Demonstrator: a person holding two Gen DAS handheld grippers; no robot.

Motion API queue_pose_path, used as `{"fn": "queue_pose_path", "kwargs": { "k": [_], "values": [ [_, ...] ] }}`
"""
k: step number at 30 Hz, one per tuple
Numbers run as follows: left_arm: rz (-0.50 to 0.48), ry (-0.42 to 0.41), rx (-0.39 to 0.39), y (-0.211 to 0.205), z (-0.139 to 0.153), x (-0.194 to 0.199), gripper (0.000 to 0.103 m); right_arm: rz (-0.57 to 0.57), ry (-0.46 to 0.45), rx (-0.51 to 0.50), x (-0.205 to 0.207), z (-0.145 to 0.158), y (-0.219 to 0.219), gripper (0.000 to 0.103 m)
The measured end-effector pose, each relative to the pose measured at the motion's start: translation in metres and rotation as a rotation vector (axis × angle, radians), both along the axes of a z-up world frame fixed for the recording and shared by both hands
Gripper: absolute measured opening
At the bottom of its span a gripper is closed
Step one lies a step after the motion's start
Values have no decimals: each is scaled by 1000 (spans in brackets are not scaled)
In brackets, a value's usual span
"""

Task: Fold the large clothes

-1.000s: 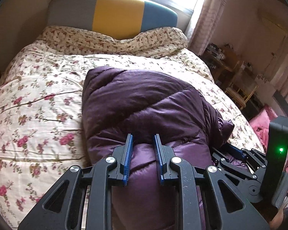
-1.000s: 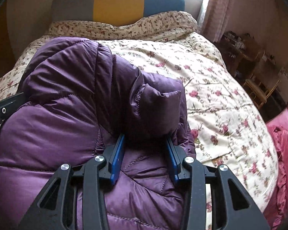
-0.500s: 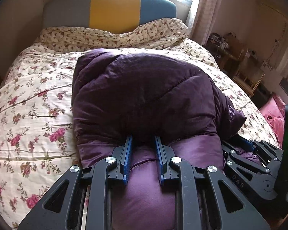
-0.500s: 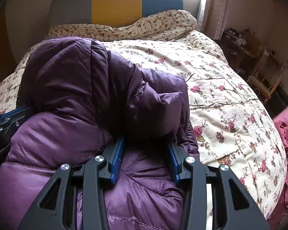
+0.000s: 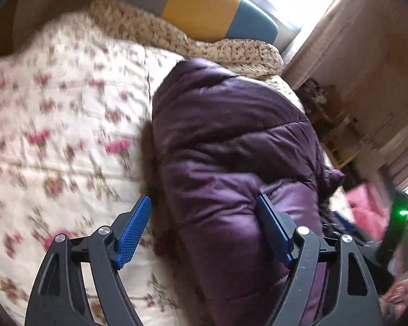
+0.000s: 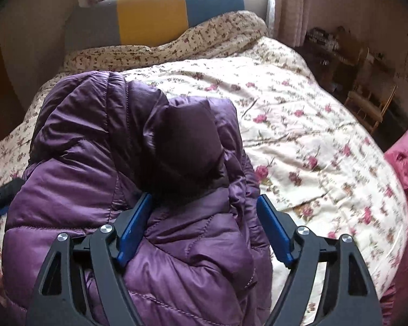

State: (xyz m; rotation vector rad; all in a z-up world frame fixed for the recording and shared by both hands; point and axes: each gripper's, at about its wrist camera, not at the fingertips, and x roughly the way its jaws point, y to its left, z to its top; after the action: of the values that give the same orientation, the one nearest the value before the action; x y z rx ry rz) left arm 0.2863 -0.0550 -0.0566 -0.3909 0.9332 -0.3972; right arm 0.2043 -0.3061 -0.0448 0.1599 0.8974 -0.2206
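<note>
Now, from my left wrist view, the left gripper (image 5: 204,231) is spread wide, released, its 2 blue pads either side of the purple puffer jacket (image 5: 231,146) bundled on the floral quilt (image 5: 62,114). Quilt runs bare to the jacket's left, blurred; the striped headboard (image 5: 201,13) bounds the far end.

From my right wrist view, the right gripper (image 6: 204,228) is also released, 1 blue pad (image 6: 134,225) touching the jacket (image 6: 95,163), the other over the quilt (image 6: 312,141). Bare quilt extends right to pink fabric (image 6: 405,168) at the bed's edge. I can read no labels.
</note>
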Motion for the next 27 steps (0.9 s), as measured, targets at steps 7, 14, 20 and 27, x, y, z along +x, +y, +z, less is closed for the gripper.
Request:
{"fn": "queue_pose_path", "kwargs": {
  "k": [7, 14, 20, 27],
  "values": [
    [-71, 57, -123, -16, -12, 7, 79, 34, 5, 84, 4, -9, -11, 69],
    [-124, -3, -57, -32, -7, 7, 60, 74, -9, 27, 3, -12, 4, 51],
    [-149, -34, -33, -31, -2, 1, 43, 128, -13, -79, 0, -10, 25, 26],
    [-159, -64, -54, -17, 9, -16, 34, 182, -28, -151, -12, 5, 45, 14]
  ]
}}
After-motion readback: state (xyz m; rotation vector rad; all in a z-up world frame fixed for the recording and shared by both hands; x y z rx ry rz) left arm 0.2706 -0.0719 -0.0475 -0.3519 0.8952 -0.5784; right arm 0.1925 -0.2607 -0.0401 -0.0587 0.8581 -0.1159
